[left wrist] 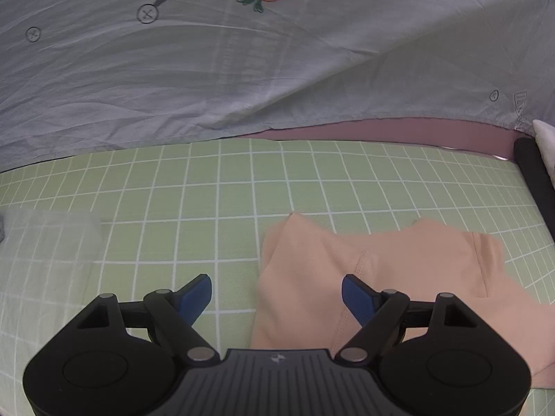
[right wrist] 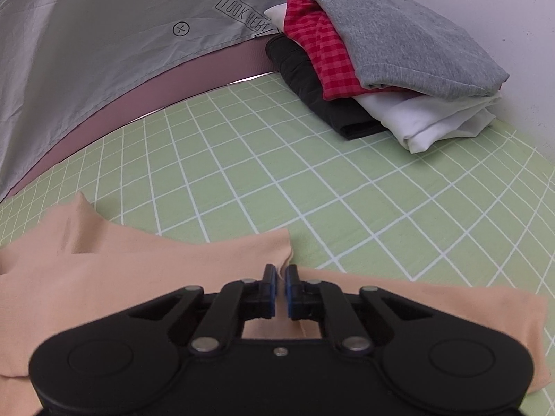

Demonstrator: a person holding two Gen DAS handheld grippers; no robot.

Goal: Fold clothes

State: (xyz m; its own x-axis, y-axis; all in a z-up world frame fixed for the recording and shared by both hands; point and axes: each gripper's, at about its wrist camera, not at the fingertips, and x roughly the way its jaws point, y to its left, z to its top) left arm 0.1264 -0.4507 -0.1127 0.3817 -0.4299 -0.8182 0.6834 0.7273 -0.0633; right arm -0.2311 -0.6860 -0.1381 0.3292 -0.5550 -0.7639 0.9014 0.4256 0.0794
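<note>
A stack of clothes lies folded; the peach garment remains. Left tongs gape empty; right tongs, nearly closed, perhaps pinch it.

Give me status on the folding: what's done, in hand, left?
Done: a stack of folded clothes sits at the far edge of the green grid mat. In hand: the peach garment, right gripper nearly shut at its edge; left gripper open above it. Left: finishing that fold, then stacking.
</note>
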